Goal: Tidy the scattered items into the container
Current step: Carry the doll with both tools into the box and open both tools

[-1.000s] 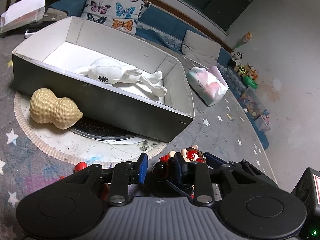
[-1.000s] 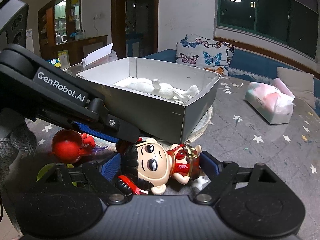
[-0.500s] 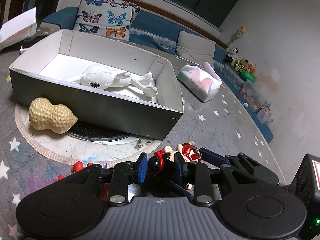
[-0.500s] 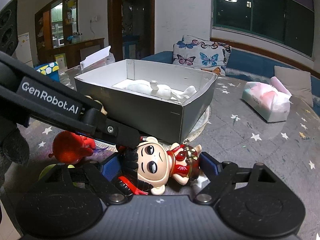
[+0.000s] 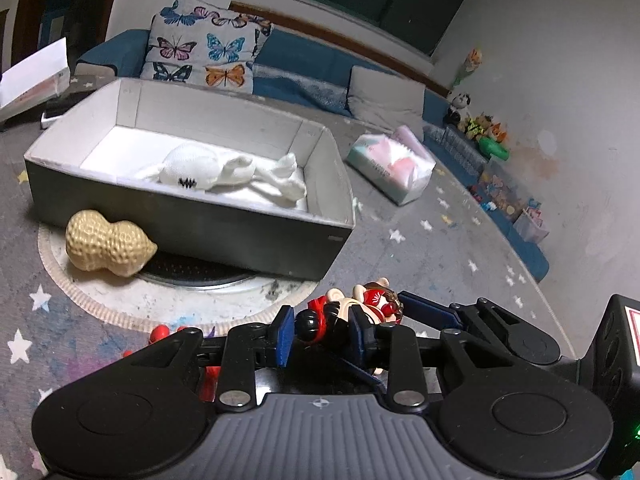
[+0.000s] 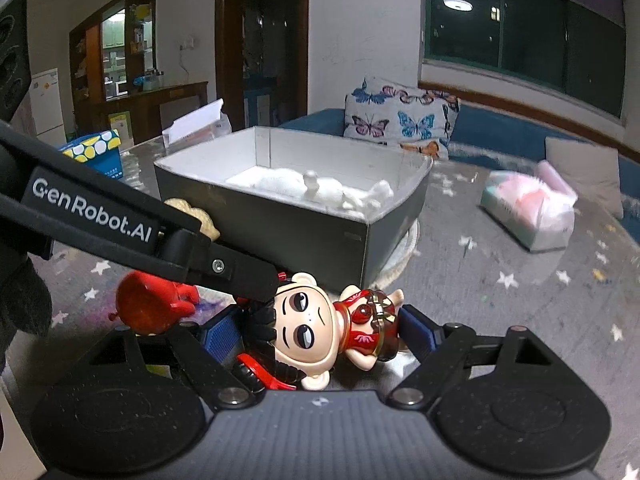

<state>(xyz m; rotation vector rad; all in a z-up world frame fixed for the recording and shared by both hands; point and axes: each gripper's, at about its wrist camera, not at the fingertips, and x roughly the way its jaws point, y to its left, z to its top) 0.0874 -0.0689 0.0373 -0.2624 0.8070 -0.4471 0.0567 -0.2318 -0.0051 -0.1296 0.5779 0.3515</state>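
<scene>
grey star-print table cover [image 6: 500, 280] up close, blue sofa [image 5: 320, 64] at the back. my left gripper [image 5: 320, 336] is clamped on the doll [image 6: 320, 332]'s head, right gripper [image 6: 316, 336] spread wide around it, just short of the grey box [image 5: 200, 224]'s near corner.

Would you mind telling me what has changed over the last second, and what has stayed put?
Both tongs have risen, carrying the doll up with them; the box now sits lower and farther off in both views. The left tongs stay clamped on the doll's head, and the right tongs still bracket it. The white plush in the box, the peanut toy beside it and the tissue pack have not moved.
</scene>
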